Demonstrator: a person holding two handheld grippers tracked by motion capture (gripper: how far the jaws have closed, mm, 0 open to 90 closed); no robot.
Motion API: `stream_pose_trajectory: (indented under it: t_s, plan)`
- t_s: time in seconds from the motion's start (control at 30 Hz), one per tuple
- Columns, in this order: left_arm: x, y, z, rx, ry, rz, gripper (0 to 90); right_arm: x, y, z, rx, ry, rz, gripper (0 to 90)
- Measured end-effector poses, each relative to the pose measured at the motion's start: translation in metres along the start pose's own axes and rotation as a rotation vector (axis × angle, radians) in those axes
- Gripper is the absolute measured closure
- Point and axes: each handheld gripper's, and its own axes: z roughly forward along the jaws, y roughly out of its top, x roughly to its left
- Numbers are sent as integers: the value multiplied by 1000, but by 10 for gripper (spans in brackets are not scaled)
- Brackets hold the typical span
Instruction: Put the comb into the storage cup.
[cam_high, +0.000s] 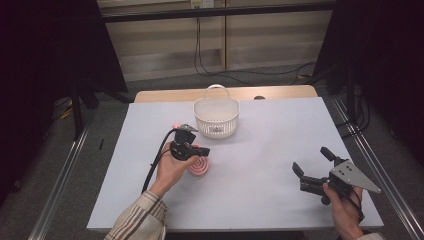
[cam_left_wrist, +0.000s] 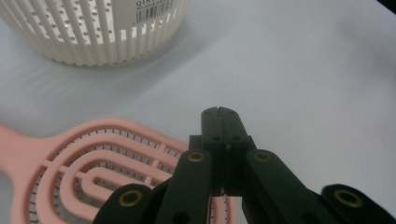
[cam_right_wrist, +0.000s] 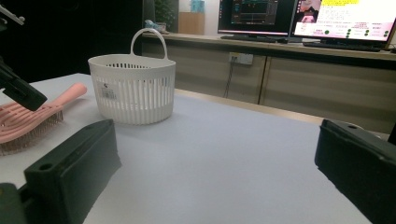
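Observation:
A pink vented hairbrush (cam_high: 201, 169) lies on the white table just left of centre, bristles down, its handle (cam_right_wrist: 70, 93) pointing toward the basket. My left gripper (cam_high: 202, 150) hovers right over the brush head, jaws shut together with nothing between them; in the left gripper view the closed tips (cam_left_wrist: 222, 112) reach past the brush (cam_left_wrist: 93, 172). The left gripper's black tip (cam_right_wrist: 18, 91) crosses the brush (cam_right_wrist: 23, 121) in the right gripper view. My right gripper (cam_high: 311, 159) is held low at the right front, wide open and empty (cam_right_wrist: 215, 154).
A white slotted basket (cam_high: 216, 125) with a loop handle stands at the table's back centre, just beyond the brush (cam_left_wrist: 93, 42) (cam_right_wrist: 133, 93). Bare table top (cam_high: 270, 150) stretches between the two grippers. Metal rails run along both sides of the table.

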Motion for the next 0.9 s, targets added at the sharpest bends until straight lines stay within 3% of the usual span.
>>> stream_pose_trajectory:
  t_s: [0.2,0.3,0.57,0.73,0.9]
  plan:
    - [-4,3,9,14,16,3,900,0,0,0,2,0,0,0]
    - [-6,1,14,44,28,16,900,0,0,-1,-6,-4,-2,0]
    - [-7,2,13,49,42,10,900,0,0,-1,-2,-2,-5,0]
    - [-7,5,15,67,70,34,900,0,0,-1,0,-2,-2,0]
    - [-8,9,18,76,58,45,900,0,0,0,3,-5,-2,0]
